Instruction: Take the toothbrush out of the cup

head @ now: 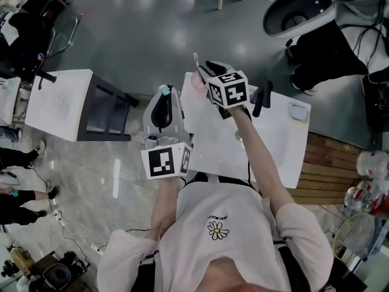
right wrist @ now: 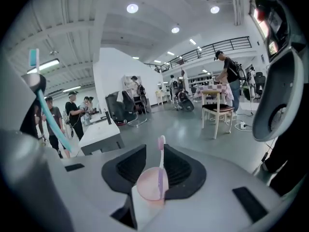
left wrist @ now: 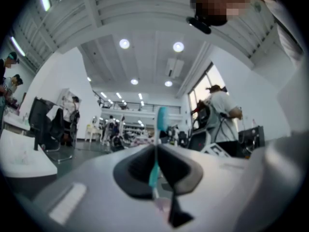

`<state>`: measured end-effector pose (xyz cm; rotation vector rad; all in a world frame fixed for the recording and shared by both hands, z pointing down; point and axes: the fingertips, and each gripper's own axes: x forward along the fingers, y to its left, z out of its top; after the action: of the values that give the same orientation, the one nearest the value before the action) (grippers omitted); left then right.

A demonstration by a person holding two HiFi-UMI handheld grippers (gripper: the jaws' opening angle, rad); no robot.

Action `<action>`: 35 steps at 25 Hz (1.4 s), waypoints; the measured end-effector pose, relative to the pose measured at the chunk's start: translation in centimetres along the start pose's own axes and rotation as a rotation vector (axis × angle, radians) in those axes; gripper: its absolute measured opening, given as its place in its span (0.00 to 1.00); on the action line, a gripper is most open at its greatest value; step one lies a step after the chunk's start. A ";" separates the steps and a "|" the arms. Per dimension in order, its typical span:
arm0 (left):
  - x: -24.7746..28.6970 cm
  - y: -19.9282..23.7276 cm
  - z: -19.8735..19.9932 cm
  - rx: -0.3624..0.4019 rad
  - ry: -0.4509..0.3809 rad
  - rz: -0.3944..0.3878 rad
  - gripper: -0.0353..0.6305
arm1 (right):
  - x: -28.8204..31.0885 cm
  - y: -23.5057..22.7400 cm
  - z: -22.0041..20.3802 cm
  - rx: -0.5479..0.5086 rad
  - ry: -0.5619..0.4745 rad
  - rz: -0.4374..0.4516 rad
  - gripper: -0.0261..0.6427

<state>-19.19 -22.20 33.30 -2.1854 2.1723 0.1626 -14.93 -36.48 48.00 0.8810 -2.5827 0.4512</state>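
A pink cup (right wrist: 152, 185) stands on the white table (head: 267, 139) with a pink toothbrush (right wrist: 161, 153) upright in it. My right gripper (right wrist: 154, 151) is open, its jaws on either side of the cup and this brush without pressing on them. The head view shows the same cup (head: 197, 81) at the table's far left corner, under the right gripper (head: 206, 70). My left gripper (left wrist: 157, 146) is shut on a teal toothbrush (left wrist: 161, 117), held upright with its head above the jaws. It hangs left of the table (head: 164, 99). The right gripper view shows that teal toothbrush (right wrist: 48, 112) at far left.
A black handle-like object (head: 261, 97) and a small round thing (head: 298, 112) lie at the table's far edge. A second white table (head: 58, 102) stands to the left across a gap. A black chair (head: 304, 11) and cables sit at the far right.
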 end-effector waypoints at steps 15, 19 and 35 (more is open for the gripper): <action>-0.9 3.1 -3.0 -0.055 0.065 0.081 0.09 | 6.7 -1.5 -4.3 0.047 0.259 0.007 0.13; -1.1 3.6 -3.1 -0.060 0.065 0.093 0.09 | 7.1 -1.2 -4.4 0.048 0.261 0.010 0.09; -1.6 3.4 -1.4 -0.067 0.042 0.081 0.09 | 1.4 0.1 2.1 0.063 0.080 0.020 0.08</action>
<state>-22.55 -20.77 34.95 -2.1553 2.3124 0.1980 -16.51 -37.93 46.76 0.8416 -2.5184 0.5644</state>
